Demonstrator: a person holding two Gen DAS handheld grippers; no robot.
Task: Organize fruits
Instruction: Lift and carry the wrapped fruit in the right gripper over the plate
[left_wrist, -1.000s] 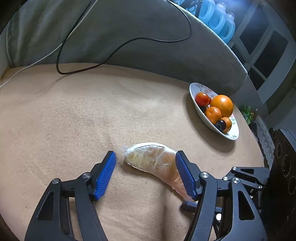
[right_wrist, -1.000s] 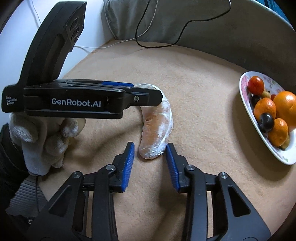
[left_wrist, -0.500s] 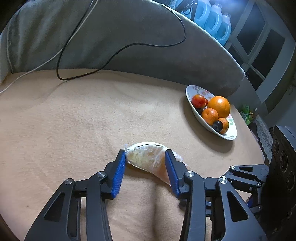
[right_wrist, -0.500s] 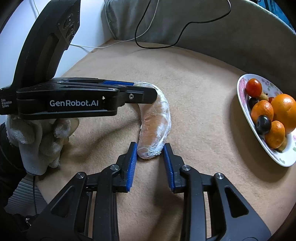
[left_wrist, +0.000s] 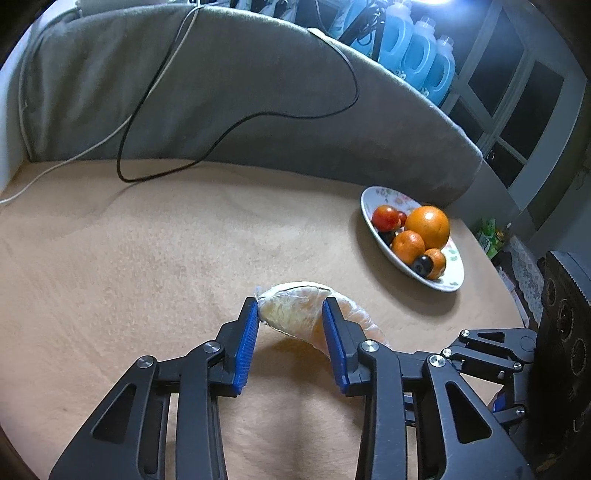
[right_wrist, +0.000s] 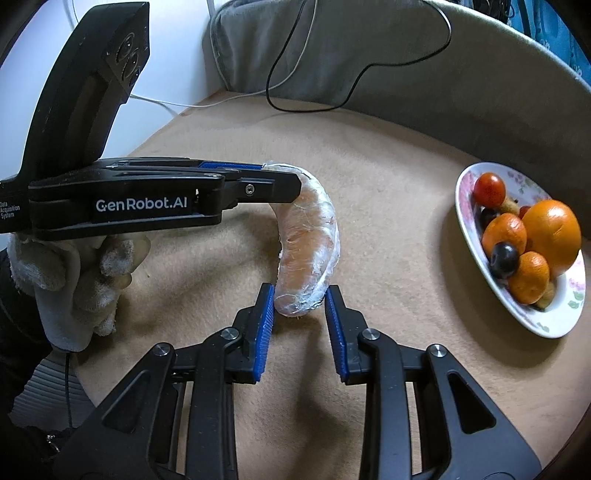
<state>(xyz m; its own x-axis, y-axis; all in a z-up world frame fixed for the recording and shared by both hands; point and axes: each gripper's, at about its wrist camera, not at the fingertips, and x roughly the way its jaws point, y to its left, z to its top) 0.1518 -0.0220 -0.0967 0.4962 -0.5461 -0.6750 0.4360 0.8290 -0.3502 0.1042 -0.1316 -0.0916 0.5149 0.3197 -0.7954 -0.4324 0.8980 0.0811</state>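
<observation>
A tan carpeted surface (left_wrist: 147, 251) fills the scene, backed by a grey cushion (left_wrist: 221, 92) with a black cable (left_wrist: 236, 122) trailing over it and blue detergent bottles (left_wrist: 417, 48) behind. At the left, a hand in a white work glove (right_wrist: 70, 273) holds the left gripper (left_wrist: 290, 332); its blue pads press on both sides of one tip of a curved, peeled pomelo segment (right_wrist: 310, 236) wrapped in clear film. Just right of centre, the right gripper (right_wrist: 300, 317) has narrowed around the segment's other tip, one pad touching and the other pad at or nearly at the film. Well apart on the right sits a floral plate (right_wrist: 550, 325) piled with oranges, a tomato and dark round fruit. The step looks like a two-ended grasp; next, both grippers would need to lift together, level, and carry the segment right to the plate.
</observation>
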